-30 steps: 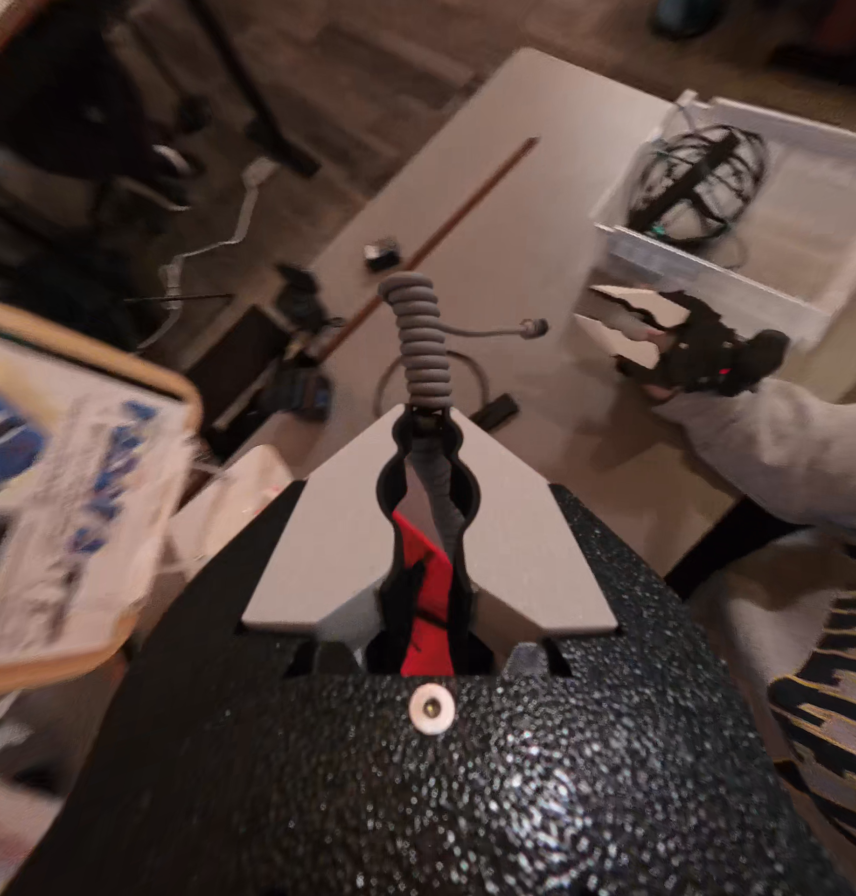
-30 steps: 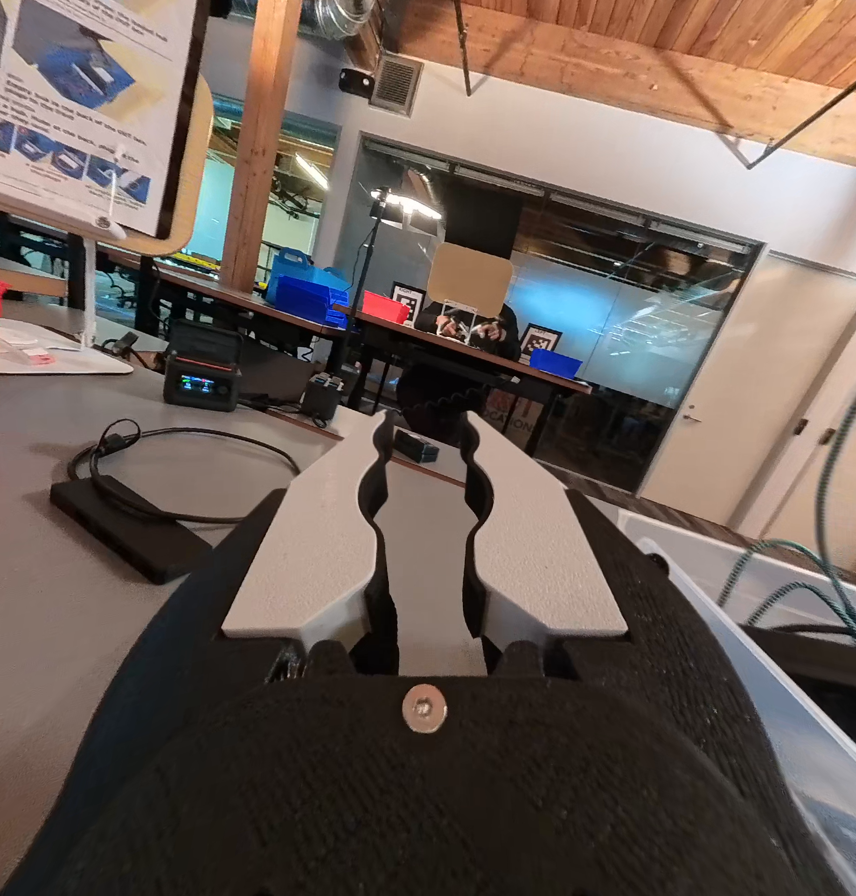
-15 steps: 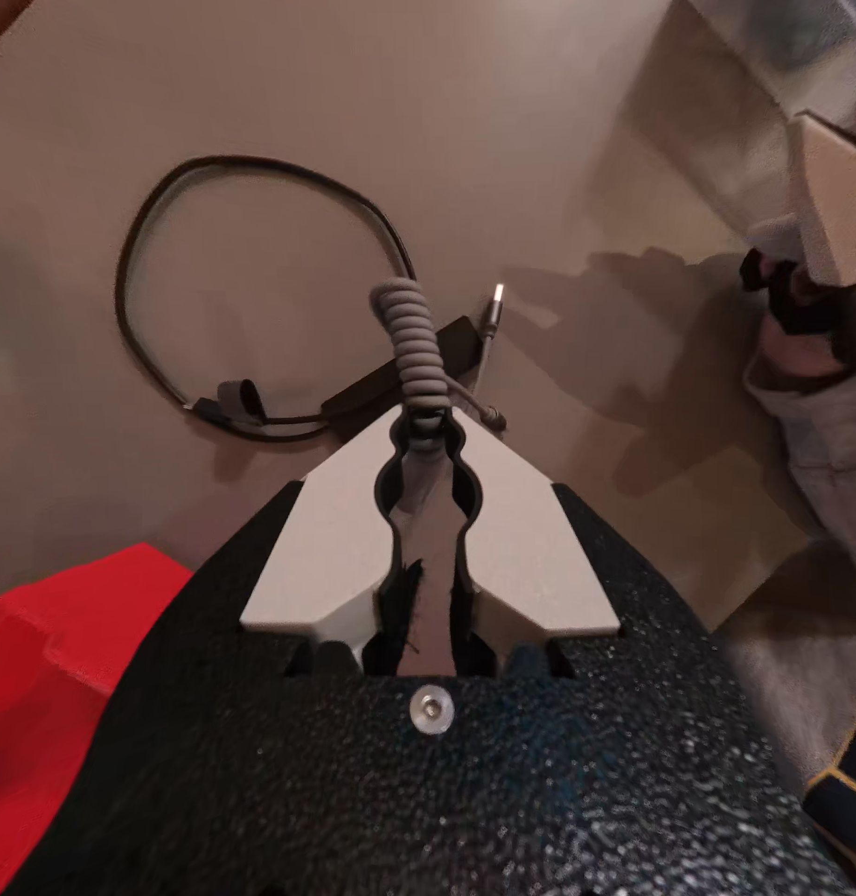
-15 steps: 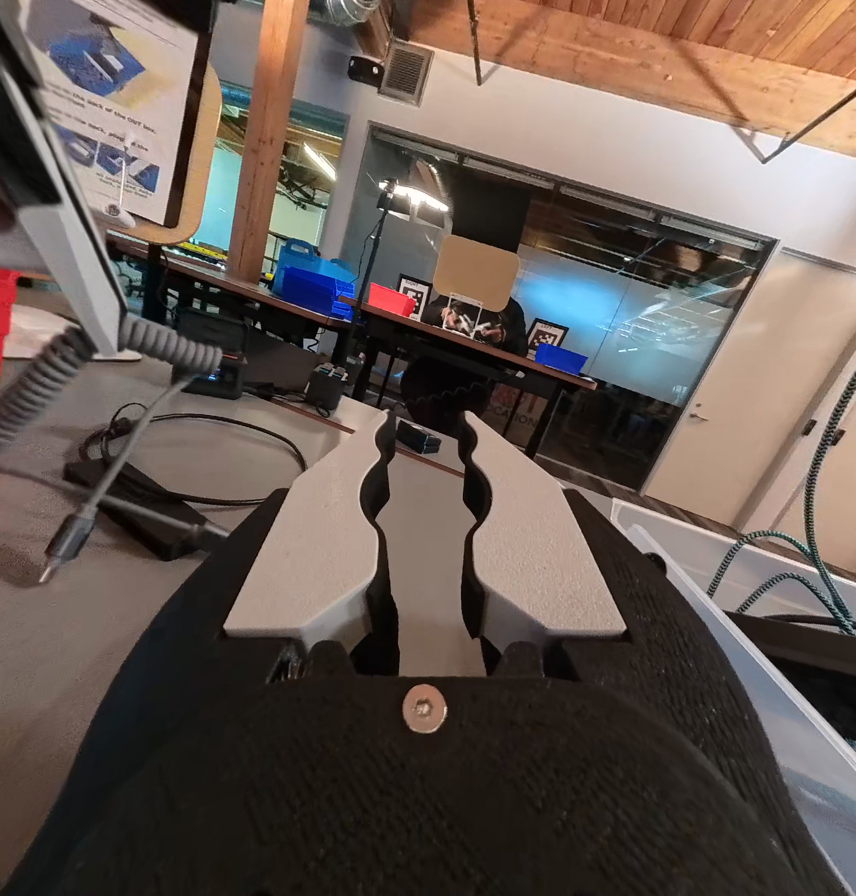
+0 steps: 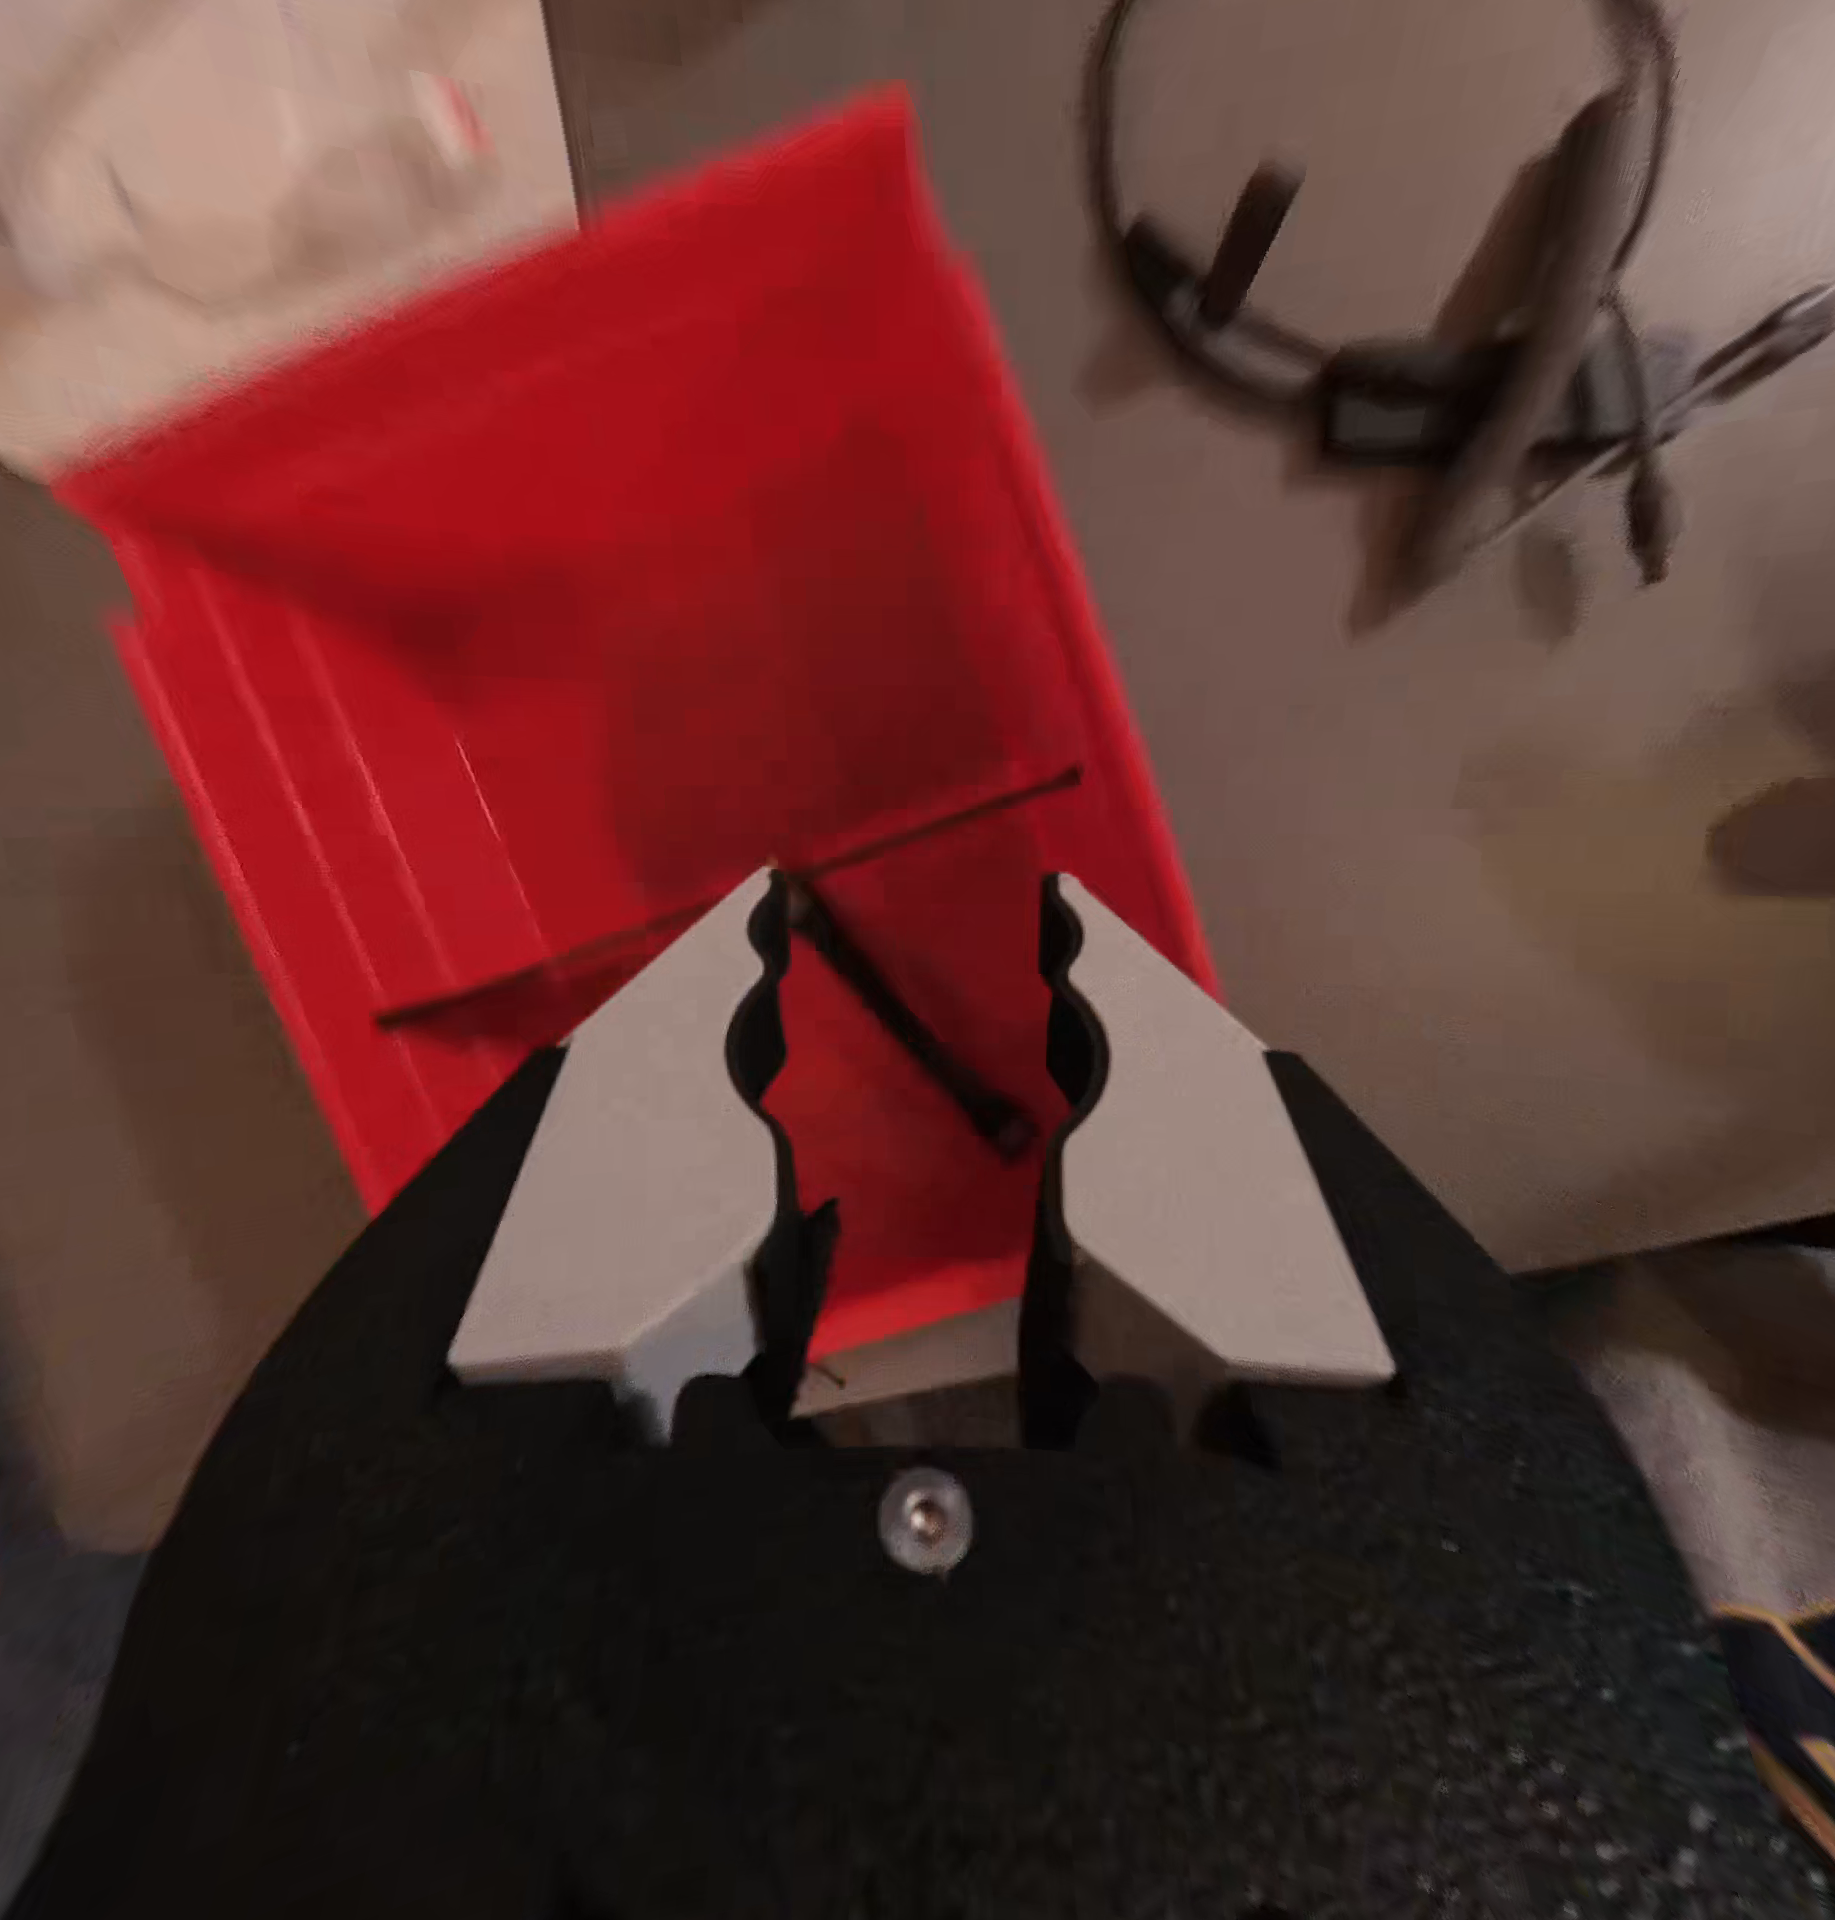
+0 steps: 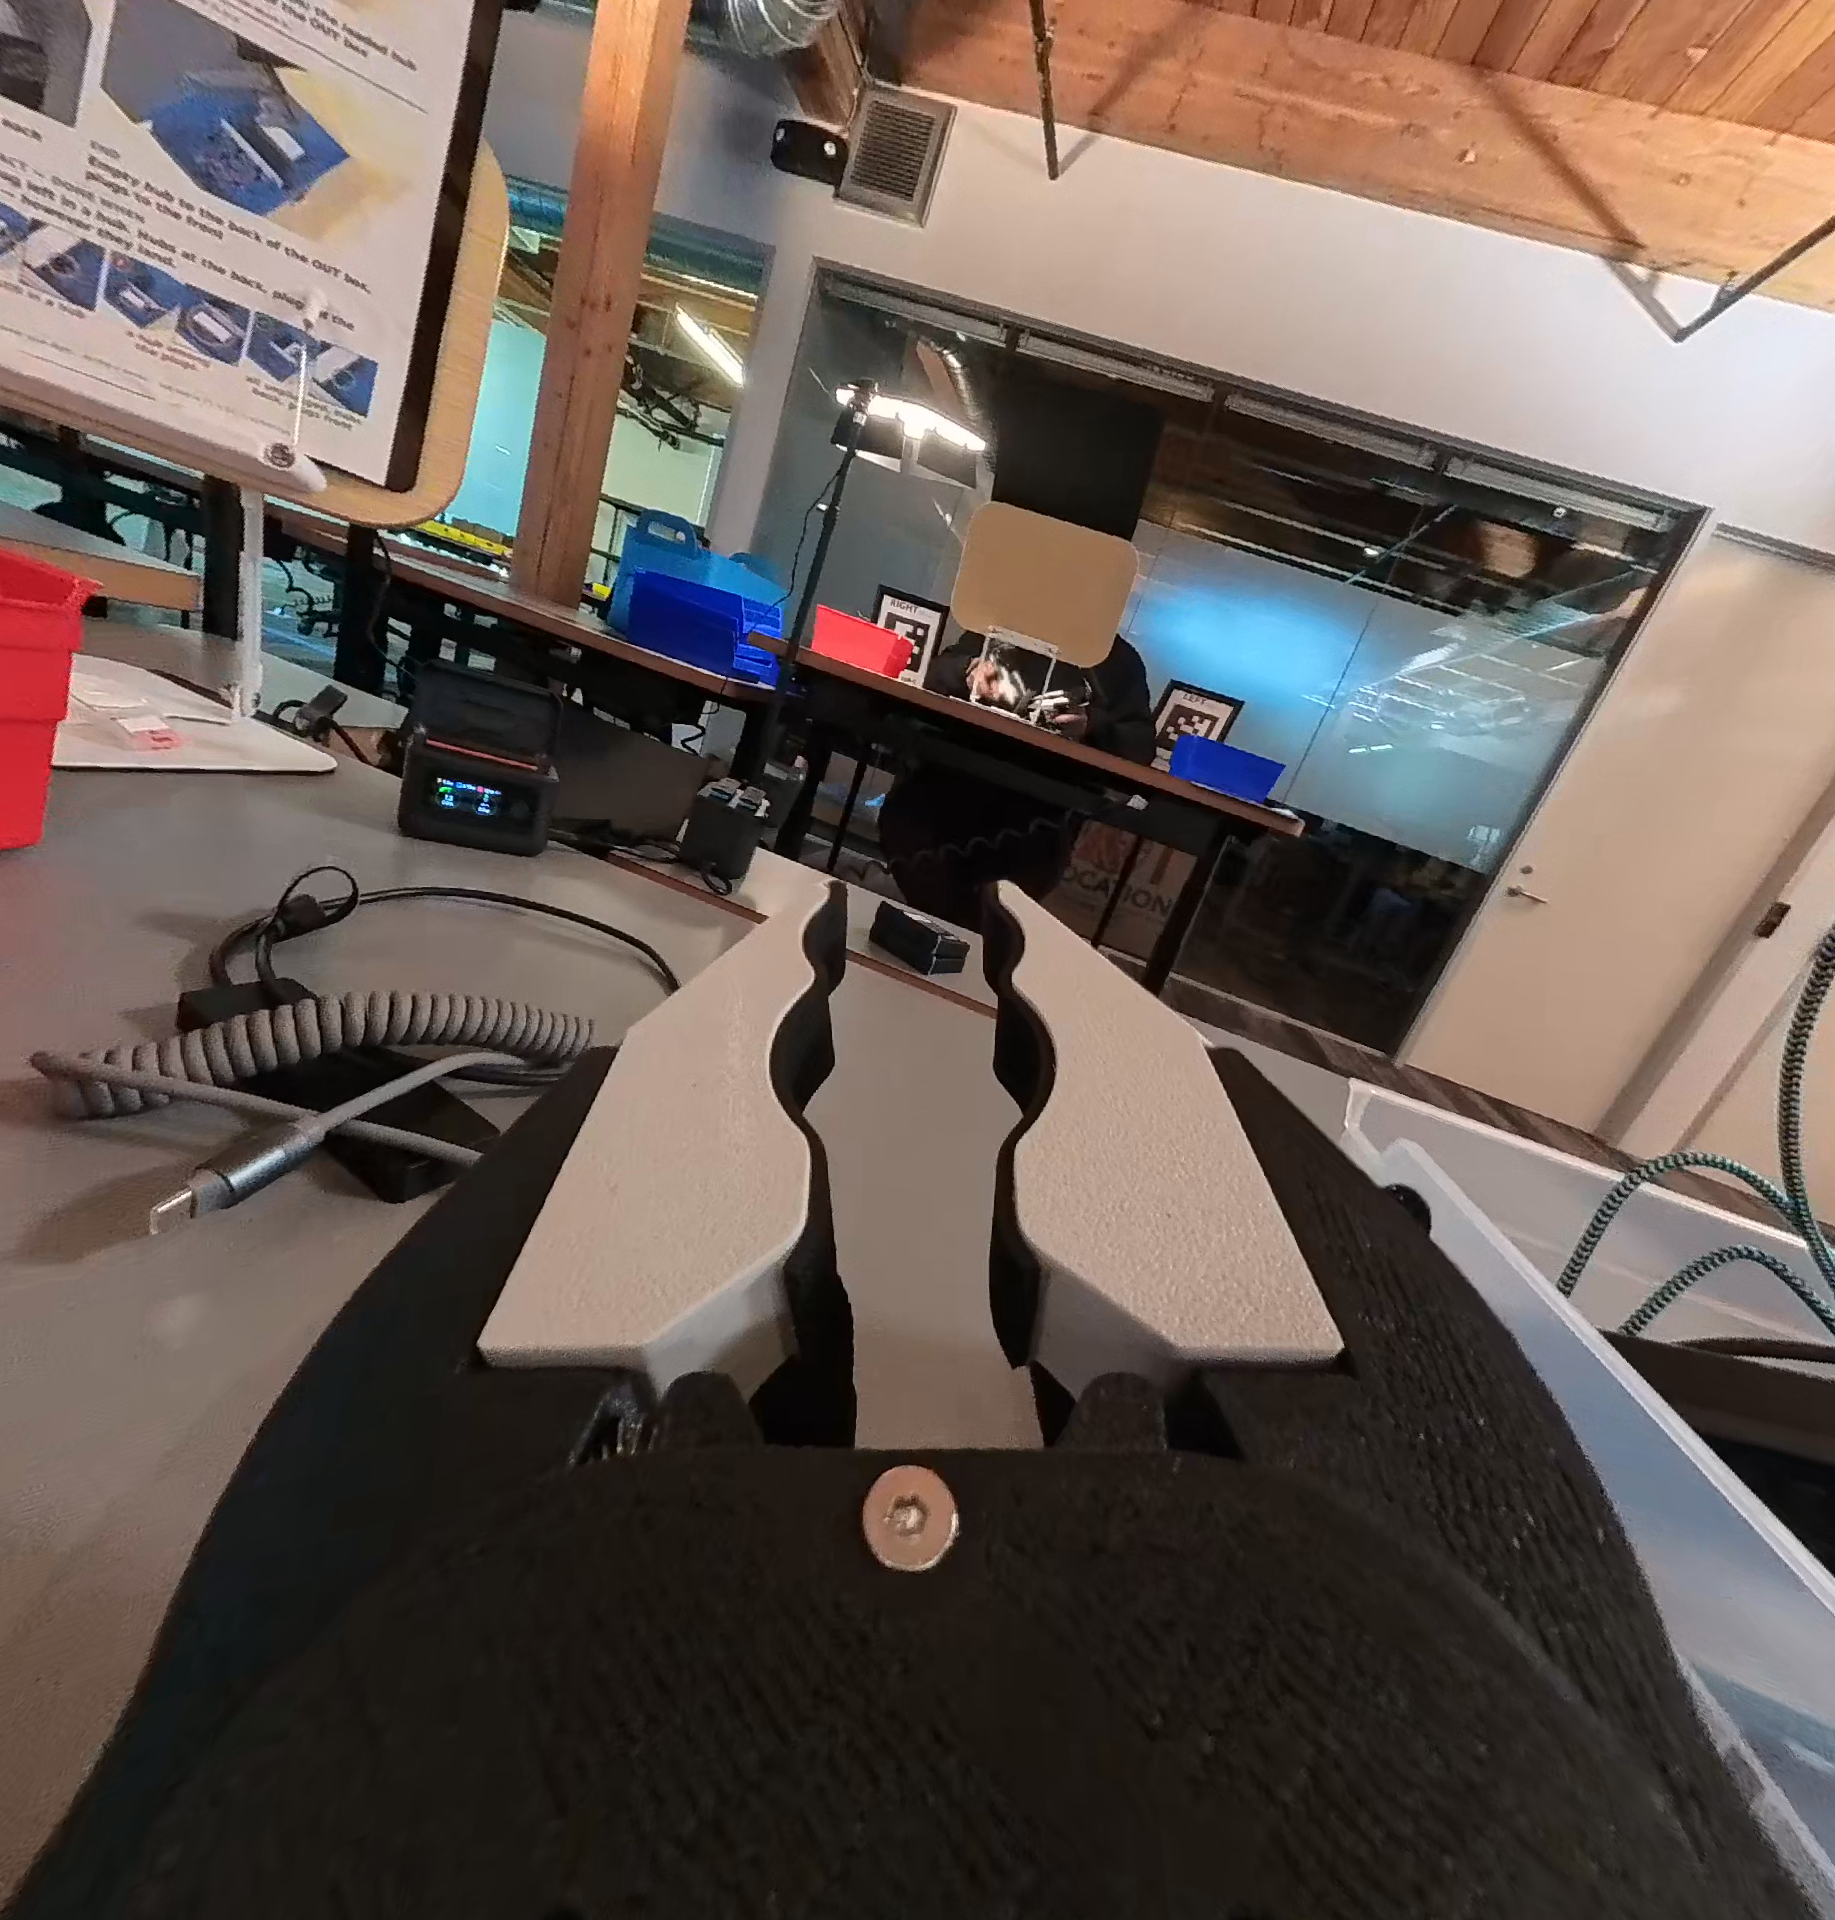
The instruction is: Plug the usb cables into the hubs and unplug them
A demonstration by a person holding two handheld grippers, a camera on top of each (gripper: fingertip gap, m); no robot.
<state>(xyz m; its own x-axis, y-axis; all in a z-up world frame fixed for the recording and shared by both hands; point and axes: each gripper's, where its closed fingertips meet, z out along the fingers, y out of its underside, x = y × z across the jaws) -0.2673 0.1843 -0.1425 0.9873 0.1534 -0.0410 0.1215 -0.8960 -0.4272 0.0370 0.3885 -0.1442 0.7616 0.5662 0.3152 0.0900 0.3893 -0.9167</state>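
Both my grippers empty, jaws apart.

My left gripper (image 5: 913,883) hangs over the red bin (image 5: 601,582) at frame centre, a thin dark cable (image 5: 908,1023) lying inside it. My right gripper (image 6: 913,904) hovers low over the table (image 6: 113,1403); the grey coiled cable (image 6: 373,1029) lies across the black hub (image 6: 393,1143) at middle left, plug (image 6: 238,1169) loose.

Left gripper (image 5: 913,883): pale grey wedge fingers (image 5: 643,1132), wavy black inner pads, speckled black housing, one silver hex screw (image 5: 925,1520). Right gripper (image 6: 915,899): same build, coarser black shell, same screw (image 6: 910,1517).
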